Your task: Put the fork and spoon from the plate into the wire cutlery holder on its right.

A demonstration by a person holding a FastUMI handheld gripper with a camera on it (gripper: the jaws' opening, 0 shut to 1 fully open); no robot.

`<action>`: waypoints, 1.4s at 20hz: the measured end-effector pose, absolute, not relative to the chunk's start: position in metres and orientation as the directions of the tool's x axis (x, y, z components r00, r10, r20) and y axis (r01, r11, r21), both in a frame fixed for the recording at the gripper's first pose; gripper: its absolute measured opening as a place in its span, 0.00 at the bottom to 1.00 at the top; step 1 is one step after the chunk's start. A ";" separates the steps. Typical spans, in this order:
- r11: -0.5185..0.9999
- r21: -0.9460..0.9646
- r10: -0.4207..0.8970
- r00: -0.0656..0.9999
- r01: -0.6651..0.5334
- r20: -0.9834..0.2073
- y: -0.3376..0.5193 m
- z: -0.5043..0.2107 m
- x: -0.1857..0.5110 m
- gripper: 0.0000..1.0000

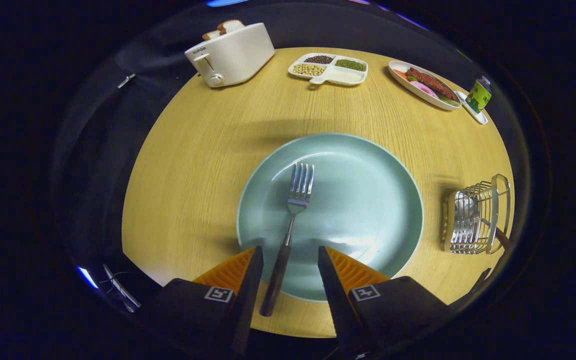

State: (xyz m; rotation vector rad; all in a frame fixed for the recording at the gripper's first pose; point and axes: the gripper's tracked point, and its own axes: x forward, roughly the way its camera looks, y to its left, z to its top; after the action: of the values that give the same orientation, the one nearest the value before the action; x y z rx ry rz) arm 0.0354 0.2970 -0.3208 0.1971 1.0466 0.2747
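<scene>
A pale green plate [368,200] lies on the round wooden table, just ahead of the fingers. On it rests a fork [290,220], tines pointing away, its dark handle running back over the plate's near rim and between my fingers. My gripper [290,255] is open, one finger on each side of the handle, neither touching it. To the right of the plate stands the wire cutlery holder [475,217]. A spoon bowl [465,206] shows inside it through the wires.
Across the table's far side sit a white toaster [230,55] with bread, a divided dish of beans [329,69], an oval plate of food [424,84] and a green can [479,95] on a small tray. The table edge runs close under the fingers.
</scene>
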 end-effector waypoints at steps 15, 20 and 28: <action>0.931 0.329 0.365 0.433 -0.158 -0.824 0.280 -0.305 0.030 0.12; 0.915 0.364 0.402 0.431 -0.172 -0.807 0.259 -0.277 0.025 0.12; 0.904 0.388 0.426 0.457 -0.180 -0.781 0.145 -0.191 0.006 0.12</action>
State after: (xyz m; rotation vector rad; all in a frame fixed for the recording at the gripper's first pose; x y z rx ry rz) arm 0.0057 0.1452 -0.1913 0.2651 1.0327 0.3784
